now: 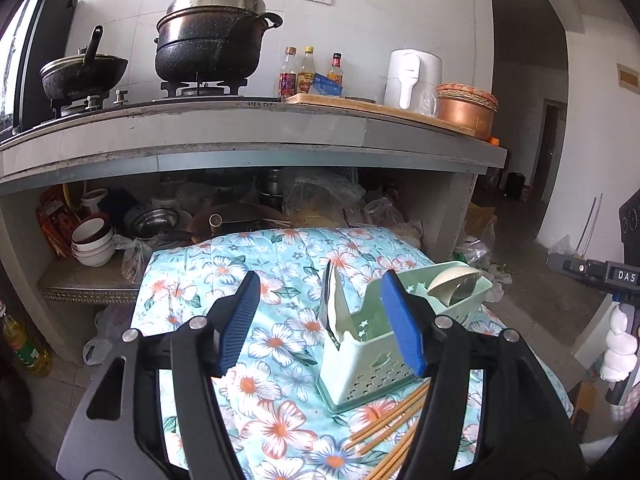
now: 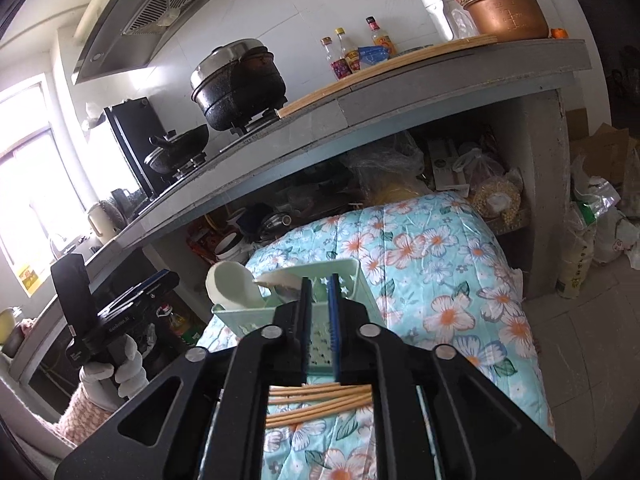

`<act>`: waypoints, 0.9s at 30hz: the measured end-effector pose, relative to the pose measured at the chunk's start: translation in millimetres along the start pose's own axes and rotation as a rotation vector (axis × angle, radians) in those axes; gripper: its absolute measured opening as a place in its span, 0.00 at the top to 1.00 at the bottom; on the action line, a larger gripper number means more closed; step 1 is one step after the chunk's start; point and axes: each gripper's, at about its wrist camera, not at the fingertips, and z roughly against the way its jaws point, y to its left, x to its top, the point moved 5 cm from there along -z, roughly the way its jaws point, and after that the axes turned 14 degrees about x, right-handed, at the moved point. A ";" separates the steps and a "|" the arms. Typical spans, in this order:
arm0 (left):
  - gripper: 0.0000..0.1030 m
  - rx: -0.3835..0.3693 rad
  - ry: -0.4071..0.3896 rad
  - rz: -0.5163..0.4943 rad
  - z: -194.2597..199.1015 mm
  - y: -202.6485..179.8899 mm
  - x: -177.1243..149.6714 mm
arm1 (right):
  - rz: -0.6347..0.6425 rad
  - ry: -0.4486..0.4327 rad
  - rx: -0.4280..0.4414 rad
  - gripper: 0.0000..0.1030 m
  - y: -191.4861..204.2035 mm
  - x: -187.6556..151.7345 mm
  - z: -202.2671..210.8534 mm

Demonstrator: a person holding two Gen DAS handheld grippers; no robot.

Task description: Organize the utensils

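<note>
Green utensil caddy (image 1: 368, 356) sat on the floral cloth (image 1: 276, 344), spoons (image 1: 334, 308) upright inside. Chopsticks (image 2: 316, 402) lay loose on the cloth just before it. Left gripper (image 1: 320, 320) stood wide, empty. Right gripper (image 2: 320, 316) narrowly parted, gripping nothing, above the chopsticks.

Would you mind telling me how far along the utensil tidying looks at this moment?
Partly done. Two pale spoons and a metal one already stand in the green utensil holder on the floral cloth. Nothing is in hand: the left claw is open and empty, and the right claw holds nothing, its jaws slightly apart. Still left: the wooden chopsticks lying loose beside the holder.
</note>
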 end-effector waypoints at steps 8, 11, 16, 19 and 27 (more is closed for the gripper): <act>0.36 -0.064 0.067 0.016 6.7 1.1 -34.4 | -0.095 0.147 -0.043 0.69 -6.0 -63.5 -21.4; 0.36 -0.075 0.115 0.001 3.7 -4.4 -50.3 | -0.146 0.202 -0.059 0.66 -11.5 -82.1 -32.9; 0.33 -0.095 0.178 -0.007 -1.6 -15.7 -70.6 | -0.225 0.288 -0.092 0.66 -25.0 -100.6 -48.9; 0.31 -0.095 0.207 -0.023 -7.5 -23.0 -79.5 | -0.269 0.313 -0.088 0.66 -30.5 -107.1 -55.1; 0.28 -0.087 0.287 -0.054 -28.8 -32.3 -99.4 | -0.342 0.345 -0.071 0.66 -38.1 -117.0 -67.1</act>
